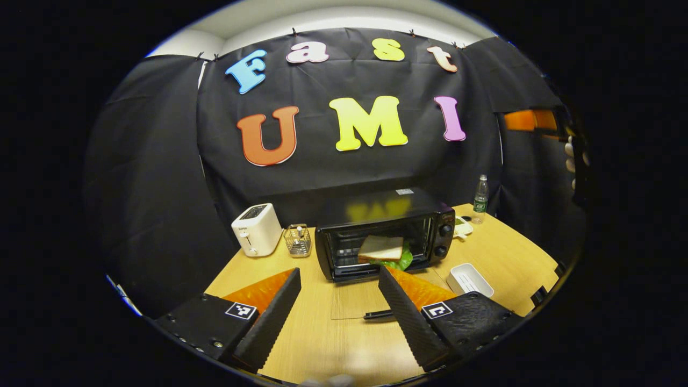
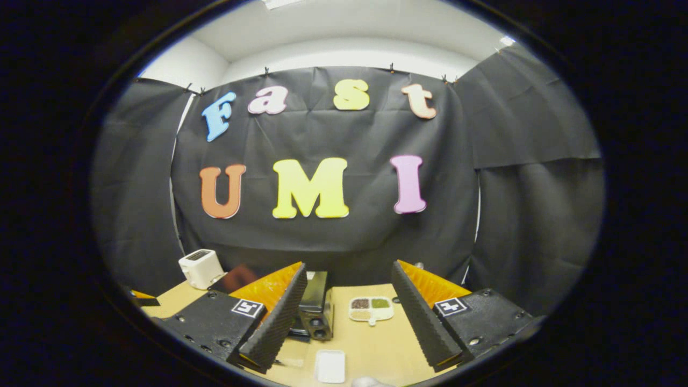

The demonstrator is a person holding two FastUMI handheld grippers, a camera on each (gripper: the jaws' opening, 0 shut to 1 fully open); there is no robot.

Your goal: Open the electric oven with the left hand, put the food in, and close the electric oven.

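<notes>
Glass and black metal make the electric oven point(image 1: 384, 236), at the centre of the left gripper view. Its door point(image 1: 357, 301) lies folded down flat, and the sandwich point(image 1: 382, 250) is already inside. I judge the door stiff and hinged, light to lift; the dark handle point(image 1: 379, 315) at its front edge is the place to hold. The left gripper point(image 1: 338, 312) and the right gripper point(image 2: 348, 314) are spread wide, holding nothing.

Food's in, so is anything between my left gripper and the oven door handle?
Nothing visible. The left gripper is open over bare table, and the lowered glass door's handle lies just ahead, beside its right finger.
</notes>
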